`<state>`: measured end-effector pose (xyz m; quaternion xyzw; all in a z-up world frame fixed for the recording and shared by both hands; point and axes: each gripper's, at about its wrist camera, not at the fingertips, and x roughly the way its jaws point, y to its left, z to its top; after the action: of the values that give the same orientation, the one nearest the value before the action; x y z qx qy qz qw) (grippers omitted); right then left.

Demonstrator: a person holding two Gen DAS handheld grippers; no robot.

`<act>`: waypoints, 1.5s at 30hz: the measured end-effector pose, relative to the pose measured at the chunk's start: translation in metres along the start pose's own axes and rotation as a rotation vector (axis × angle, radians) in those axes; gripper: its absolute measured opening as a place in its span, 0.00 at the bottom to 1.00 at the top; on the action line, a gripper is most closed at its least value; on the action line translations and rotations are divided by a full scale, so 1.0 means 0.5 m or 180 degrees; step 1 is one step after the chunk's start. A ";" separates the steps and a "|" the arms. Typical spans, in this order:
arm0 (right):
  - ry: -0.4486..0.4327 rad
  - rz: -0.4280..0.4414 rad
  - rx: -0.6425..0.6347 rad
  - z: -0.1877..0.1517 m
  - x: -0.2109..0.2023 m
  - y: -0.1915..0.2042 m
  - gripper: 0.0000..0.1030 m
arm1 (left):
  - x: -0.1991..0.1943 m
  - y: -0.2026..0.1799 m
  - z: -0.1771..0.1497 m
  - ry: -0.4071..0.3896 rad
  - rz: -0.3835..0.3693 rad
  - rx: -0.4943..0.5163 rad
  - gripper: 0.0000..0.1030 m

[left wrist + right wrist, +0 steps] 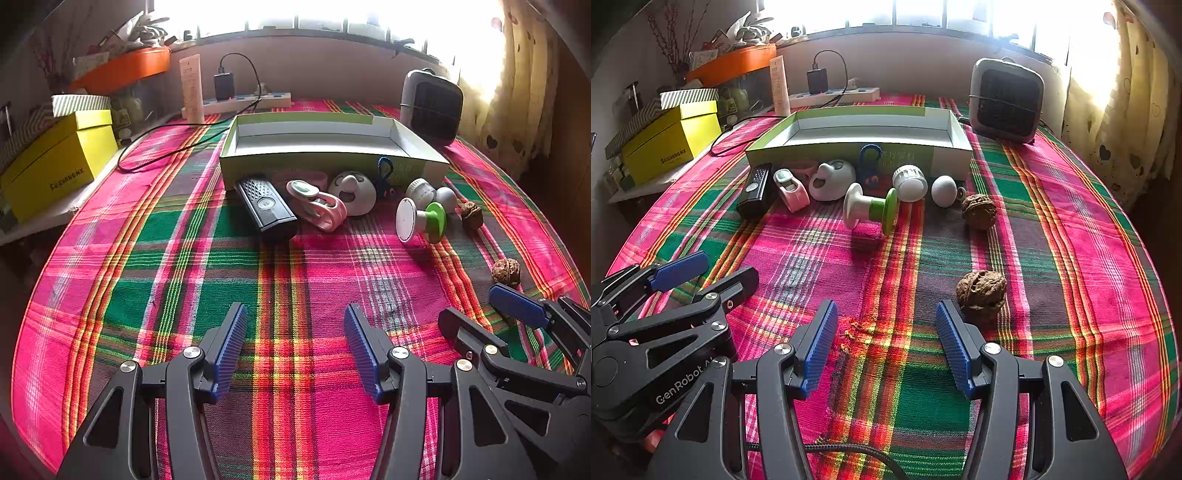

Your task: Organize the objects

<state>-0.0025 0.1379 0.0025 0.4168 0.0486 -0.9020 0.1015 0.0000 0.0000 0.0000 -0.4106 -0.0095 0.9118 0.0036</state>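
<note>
In the left wrist view the left claw (pixel 295 325) is wide open and holds nothing, with the toys by the box (pixel 332 162) at 12 o'clock, and in the right wrist view the right claw (pixel 886 321) is wide open and empty too, a walnut (pixel 981 291) at 1 o'clock.

You have a pink, green, red and yellow plaid cloth (pixel 184 236) under everything. Your shallow cardboard tray (pixel 295 168) is lime green outside, white inside. Before it lie a black ribbed rectangular device (pixel 264 205), a pale pink plastic clip (pixel 321 206), a white-and-green spool (pixel 870 208) and two brown wrinkled walnuts (pixel 980 291).
</note>
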 end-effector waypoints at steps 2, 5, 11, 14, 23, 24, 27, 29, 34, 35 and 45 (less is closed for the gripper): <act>0.0000 0.0000 -0.0001 0.000 0.000 0.001 0.55 | 0.000 0.000 0.000 0.0000 -0.0001 0.0001 0.53; -0.0001 0.0000 -0.0001 0.000 0.000 0.002 0.55 | 0.000 0.000 0.000 0.0000 0.0000 0.0002 0.53; -0.0001 0.0000 0.0000 0.001 0.000 0.002 0.54 | 0.000 0.000 0.000 0.0001 0.0000 0.0002 0.53; -0.0002 0.0001 0.0000 0.002 0.000 0.002 0.55 | 0.000 0.000 0.000 0.0001 0.0000 0.0004 0.53; -0.0003 0.0001 0.0000 0.001 -0.001 0.004 0.55 | -0.002 0.001 0.001 0.0030 -0.0030 0.0021 0.54; -0.0003 0.0001 0.0000 0.001 -0.001 0.004 0.55 | 0.000 -0.004 -0.005 0.0039 -0.0032 0.0029 0.54; -0.0001 0.0001 0.0000 0.001 -0.001 0.005 0.55 | -0.001 -0.005 -0.005 0.0049 -0.0050 0.0044 0.54; 0.0001 0.0003 -0.0001 0.000 0.001 0.006 0.55 | 0.002 -0.002 -0.001 0.0045 -0.0064 0.0075 0.55; 0.0007 0.0007 -0.0008 -0.001 0.001 0.009 0.55 | 0.000 0.006 0.001 0.0066 -0.0145 0.0105 0.55; 0.0014 0.0011 -0.0014 -0.001 -0.001 0.010 0.55 | -0.001 0.007 0.002 0.0082 -0.0159 0.0113 0.55; 0.0064 0.0079 -0.0111 0.005 -0.002 0.008 0.55 | 0.000 0.013 0.012 0.0190 -0.0242 0.0139 0.55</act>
<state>-0.0027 0.1336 0.0051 0.4245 0.0601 -0.8955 0.1195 -0.0045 -0.0064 0.0041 -0.4368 -0.0051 0.8983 0.0476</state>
